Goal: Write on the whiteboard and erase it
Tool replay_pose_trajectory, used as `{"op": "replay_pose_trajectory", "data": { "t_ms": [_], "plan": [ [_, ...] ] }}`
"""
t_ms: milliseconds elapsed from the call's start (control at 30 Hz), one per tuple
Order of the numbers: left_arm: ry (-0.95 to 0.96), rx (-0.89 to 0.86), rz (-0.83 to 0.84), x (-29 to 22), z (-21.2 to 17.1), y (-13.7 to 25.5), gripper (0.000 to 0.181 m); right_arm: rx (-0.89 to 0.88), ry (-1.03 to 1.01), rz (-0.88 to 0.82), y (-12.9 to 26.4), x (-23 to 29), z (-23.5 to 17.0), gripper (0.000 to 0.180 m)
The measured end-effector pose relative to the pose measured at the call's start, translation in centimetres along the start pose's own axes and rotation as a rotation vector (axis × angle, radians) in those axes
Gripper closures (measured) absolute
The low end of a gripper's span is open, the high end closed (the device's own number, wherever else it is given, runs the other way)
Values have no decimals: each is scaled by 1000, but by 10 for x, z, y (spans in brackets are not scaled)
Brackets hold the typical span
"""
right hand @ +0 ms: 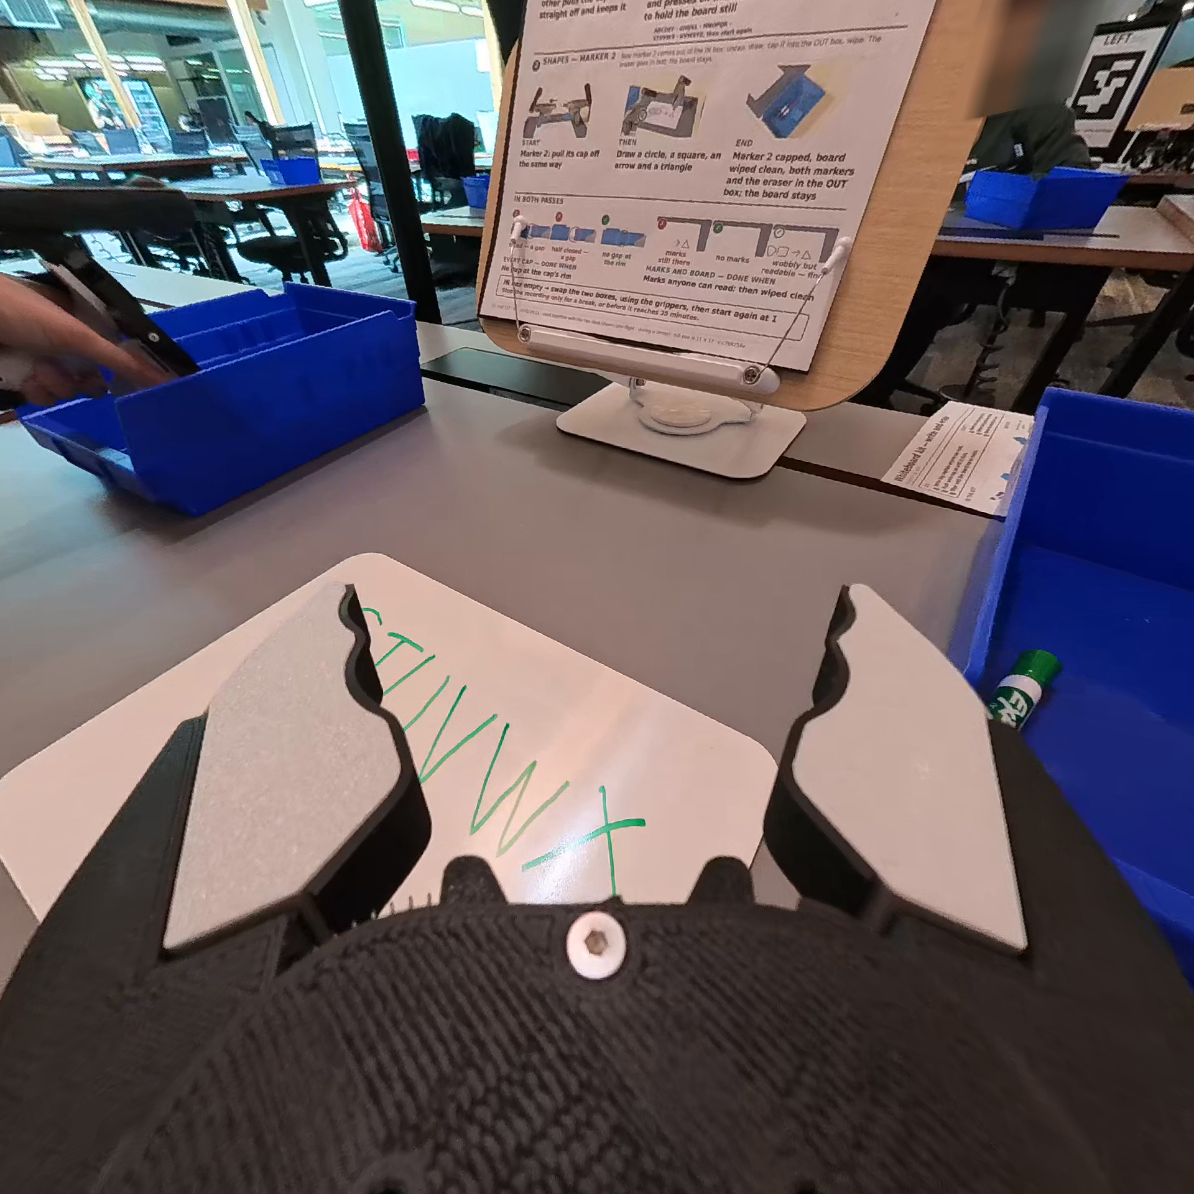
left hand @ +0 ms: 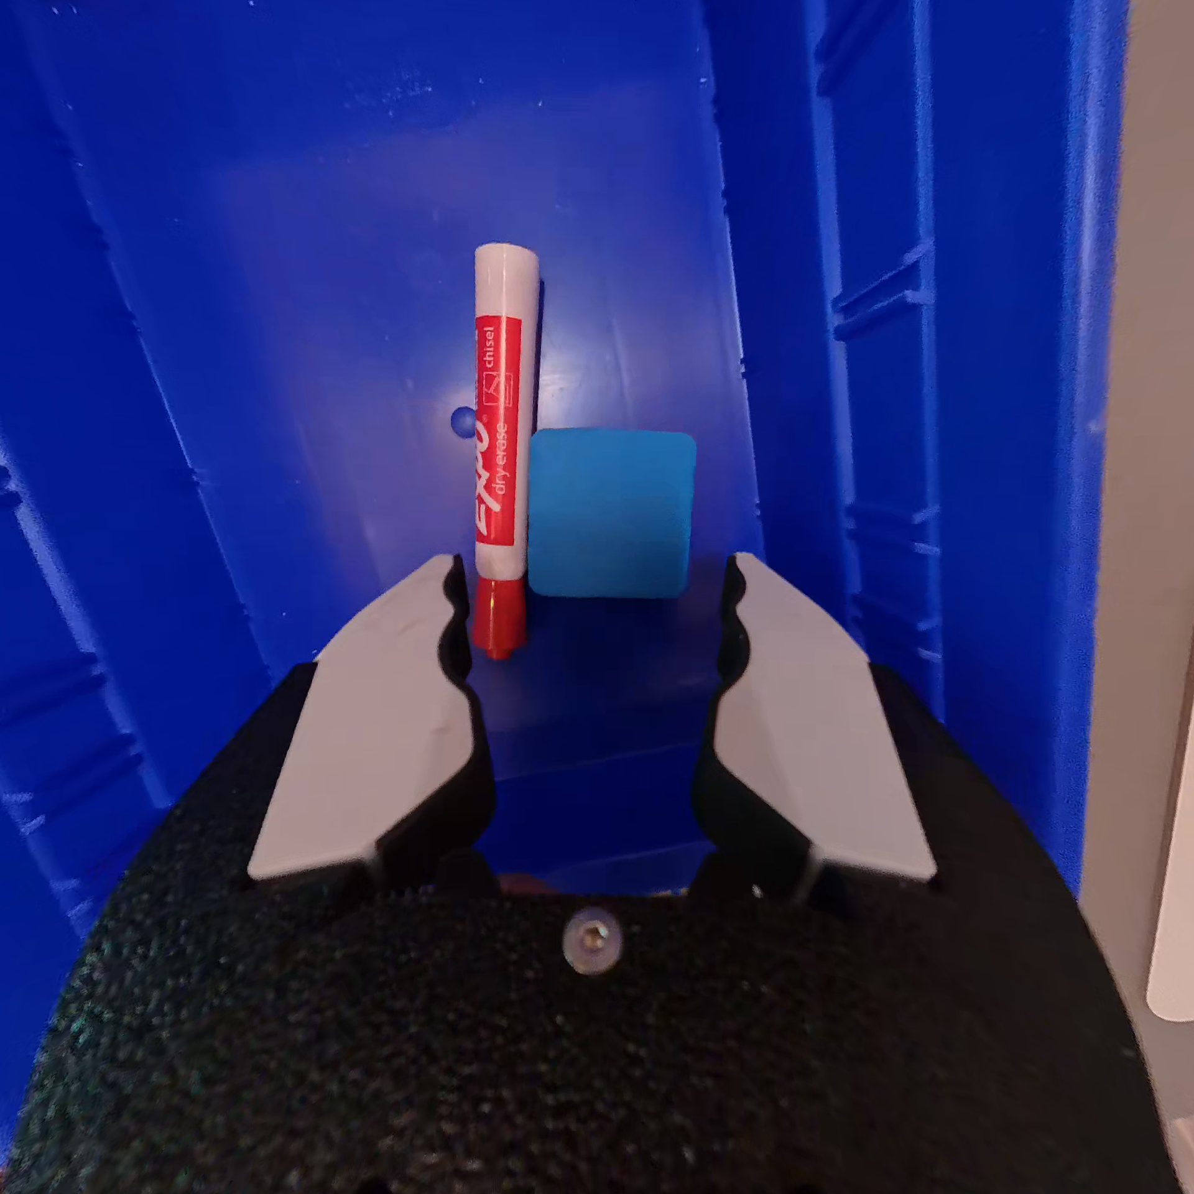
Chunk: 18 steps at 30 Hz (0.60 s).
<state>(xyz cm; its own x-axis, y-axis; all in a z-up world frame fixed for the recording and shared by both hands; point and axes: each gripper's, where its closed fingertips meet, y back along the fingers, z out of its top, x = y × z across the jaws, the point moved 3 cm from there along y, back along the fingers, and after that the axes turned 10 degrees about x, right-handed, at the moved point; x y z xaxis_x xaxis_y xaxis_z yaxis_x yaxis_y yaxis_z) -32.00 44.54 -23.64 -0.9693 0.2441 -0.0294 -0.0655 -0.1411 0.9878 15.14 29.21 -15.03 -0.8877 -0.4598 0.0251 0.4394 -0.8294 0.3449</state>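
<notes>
In the left wrist view my left gripper point(left hand: 594, 568) is open and empty inside a blue bin point(left hand: 258, 323), just short of a light blue eraser block point(left hand: 610, 513). A red-capped marker point(left hand: 505, 446) lies against the eraser's left side. In the right wrist view my right gripper point(right hand: 594, 594) is open and empty, held low over a small whiteboard point(right hand: 581, 698) that bears green marks point(right hand: 465, 730). The left gripper also shows far left in that view, dipped into the left blue bin point(right hand: 271, 394). A green-capped marker point(right hand: 1024, 688) lies in the right blue bin point(right hand: 1098, 614).
A wooden stand with an instruction sheet point(right hand: 698, 194) stands on a white base behind the whiteboard on the grey table point(right hand: 549, 510). A printed paper point(right hand: 956, 452) lies beside the right bin. A person's hand point(right hand: 45, 349) holds the left gripper. Desks and chairs fill the background. My right gripper's tips are some 20 centimeters from the green-capped marker point(right hand: 1024, 688).
</notes>
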Motion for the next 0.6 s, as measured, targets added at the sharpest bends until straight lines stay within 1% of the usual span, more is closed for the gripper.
{"op": "replay_pose_trajectory", "data": {
  "t_ms": [200, 533, 600],
  "plan": [
    [-8, 31, 6, -6, 0, -8, 110, 13, 5, -7, -2, -3, -2, 48],
    [-5, 41, 13, -6, 2, -14, 129, 19, 8, -12, -3, -4, -4, 49],
    [-11, 37, 16, -6, 1, -15, 129, 19, 10, -6, -3, -2, -3, 49]
  ]
}}
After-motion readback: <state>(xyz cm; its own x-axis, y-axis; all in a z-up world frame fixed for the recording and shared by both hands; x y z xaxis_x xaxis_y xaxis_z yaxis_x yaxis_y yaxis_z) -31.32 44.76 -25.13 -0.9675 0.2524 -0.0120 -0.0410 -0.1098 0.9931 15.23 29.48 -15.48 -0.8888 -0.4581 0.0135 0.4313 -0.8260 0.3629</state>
